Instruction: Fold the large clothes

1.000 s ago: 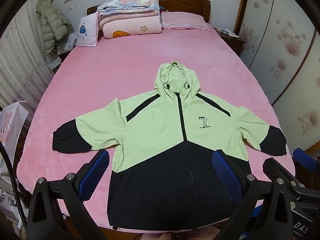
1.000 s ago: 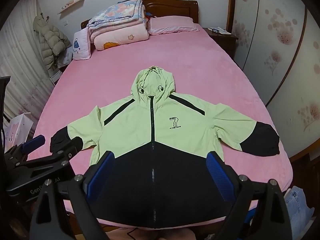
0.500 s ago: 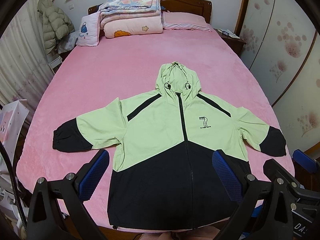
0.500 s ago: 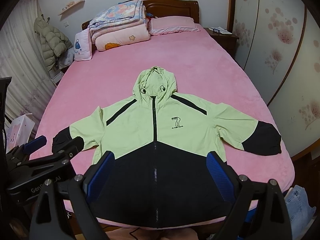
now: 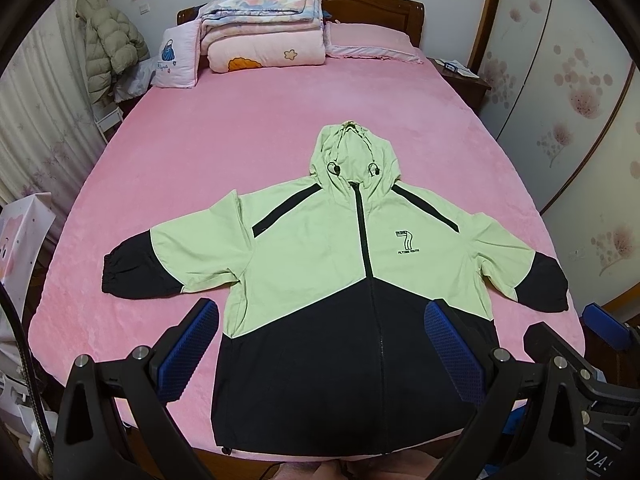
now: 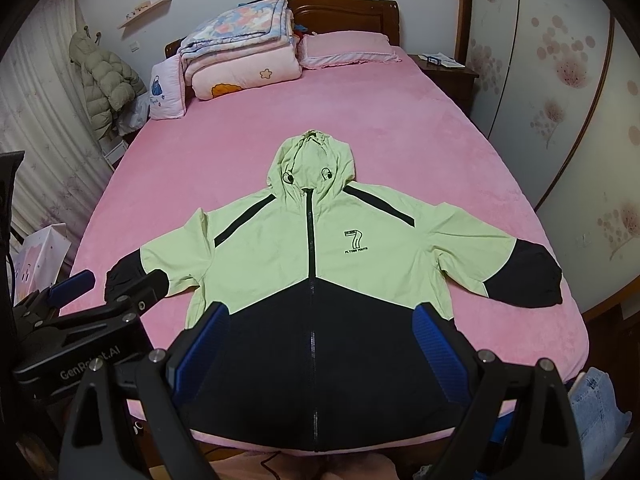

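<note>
A light green and black hooded jacket lies flat and face up on the pink bed, zipped, with its hood toward the headboard and both sleeves spread out. Its black hem reaches the near edge of the bed. My left gripper hovers open above the hem with nothing between its blue pads. My right gripper is likewise open and empty over the black lower part. The right gripper's body shows at the right edge of the left wrist view, and the left gripper's body at the left of the right wrist view.
Folded quilts and pillows are stacked at the headboard. A puffy coat hangs at the left wall. A nightstand and wardrobe doors stand on the right. Jeans lie on the floor at the right.
Both views have shifted slightly, with the jacket sitting a little lower in frame. The jacket itself has not moved and both grippers stay open.
</note>
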### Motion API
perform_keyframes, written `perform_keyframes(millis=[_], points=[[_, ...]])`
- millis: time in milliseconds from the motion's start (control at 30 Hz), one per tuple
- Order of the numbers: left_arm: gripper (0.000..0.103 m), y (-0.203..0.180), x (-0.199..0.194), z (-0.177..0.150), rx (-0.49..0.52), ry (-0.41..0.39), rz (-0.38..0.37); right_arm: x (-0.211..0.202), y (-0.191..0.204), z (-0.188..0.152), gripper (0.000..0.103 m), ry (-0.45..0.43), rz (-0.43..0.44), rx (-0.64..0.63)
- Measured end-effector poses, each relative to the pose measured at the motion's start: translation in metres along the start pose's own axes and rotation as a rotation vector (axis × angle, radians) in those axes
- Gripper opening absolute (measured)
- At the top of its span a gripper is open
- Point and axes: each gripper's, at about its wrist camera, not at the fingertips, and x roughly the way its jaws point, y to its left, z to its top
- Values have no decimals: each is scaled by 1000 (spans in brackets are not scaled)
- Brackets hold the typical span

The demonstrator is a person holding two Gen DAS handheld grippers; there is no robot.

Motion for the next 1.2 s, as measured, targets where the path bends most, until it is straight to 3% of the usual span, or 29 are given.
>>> perform_keyframes(millis=[1200], points=[[102, 11, 2, 0, -6, 20, -68, -7, 1, -12, 94, 4, -53, 31]])
